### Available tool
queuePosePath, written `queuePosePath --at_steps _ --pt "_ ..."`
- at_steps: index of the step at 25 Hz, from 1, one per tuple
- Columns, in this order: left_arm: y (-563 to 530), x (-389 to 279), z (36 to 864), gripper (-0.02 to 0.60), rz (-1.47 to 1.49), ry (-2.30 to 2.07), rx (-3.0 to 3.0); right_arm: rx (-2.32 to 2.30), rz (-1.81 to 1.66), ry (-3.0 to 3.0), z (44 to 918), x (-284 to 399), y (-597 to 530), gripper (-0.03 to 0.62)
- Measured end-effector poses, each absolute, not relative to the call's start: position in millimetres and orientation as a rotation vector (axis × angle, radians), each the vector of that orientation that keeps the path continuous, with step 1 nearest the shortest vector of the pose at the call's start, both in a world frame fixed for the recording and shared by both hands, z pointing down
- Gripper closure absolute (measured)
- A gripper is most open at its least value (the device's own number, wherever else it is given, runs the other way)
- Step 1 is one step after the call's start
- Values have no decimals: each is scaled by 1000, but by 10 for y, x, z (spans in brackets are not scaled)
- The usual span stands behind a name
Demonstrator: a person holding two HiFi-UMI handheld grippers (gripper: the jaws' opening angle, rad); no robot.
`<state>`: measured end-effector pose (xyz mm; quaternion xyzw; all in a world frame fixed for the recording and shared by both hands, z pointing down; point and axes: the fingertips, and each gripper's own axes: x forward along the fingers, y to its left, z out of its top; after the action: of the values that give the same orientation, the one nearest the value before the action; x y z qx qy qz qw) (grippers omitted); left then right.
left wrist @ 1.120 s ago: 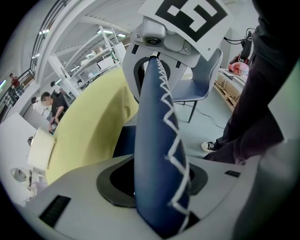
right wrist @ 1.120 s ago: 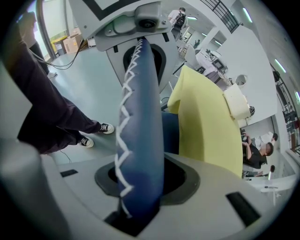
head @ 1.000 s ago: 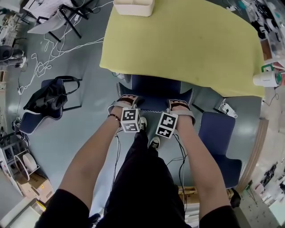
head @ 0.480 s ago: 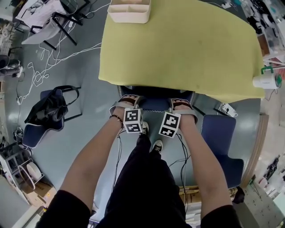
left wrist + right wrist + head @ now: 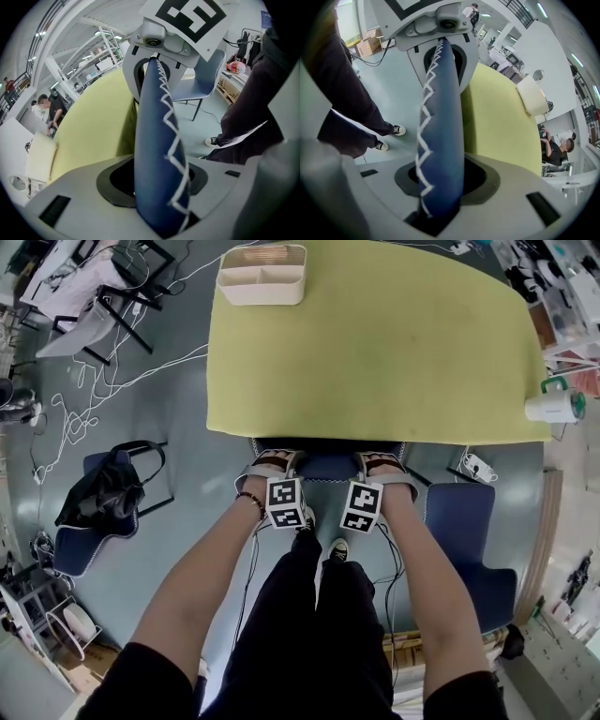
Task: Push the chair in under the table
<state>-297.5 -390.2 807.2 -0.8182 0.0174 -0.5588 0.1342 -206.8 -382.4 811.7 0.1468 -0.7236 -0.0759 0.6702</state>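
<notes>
my left gripper point(image 5: 272, 465) is clenched on the top edge of the blue chair point(image 5: 328, 465), its jaws pressing on both faces of the padded backrest with the white zigzag stitching. my right gripper point(image 5: 380, 465) bites the same edge further along to the right, closed on it in the same way. both point steeply down, with the marker cubes towards me. the backrest stands upright, just beside the near edge of the yellow table point(image 5: 375, 343), and the seat is out of sight beneath the tabletop. my sneakers point(image 5: 330, 547) are on the grey floor right behind the chair. a cream organiser box point(image 5: 261, 276) sits on the table's far left corner. a second blue chair point(image 5: 464, 531) stands to the right, and a third one to the left carries a black bag point(image 5: 98, 486).
</notes>
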Motion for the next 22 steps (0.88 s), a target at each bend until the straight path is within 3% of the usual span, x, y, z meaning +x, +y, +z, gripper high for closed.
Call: queuePosePath --at_steps 15,22 --pt "-3891 -3017 8046 373 -1720 35 -2306 281 -59 -1644 8043 -2053 -3730 444" --pt "-3815 -2933 7543 371 -1698 151 -2380 264 16 -1729 7533 -2039 -3610 445"
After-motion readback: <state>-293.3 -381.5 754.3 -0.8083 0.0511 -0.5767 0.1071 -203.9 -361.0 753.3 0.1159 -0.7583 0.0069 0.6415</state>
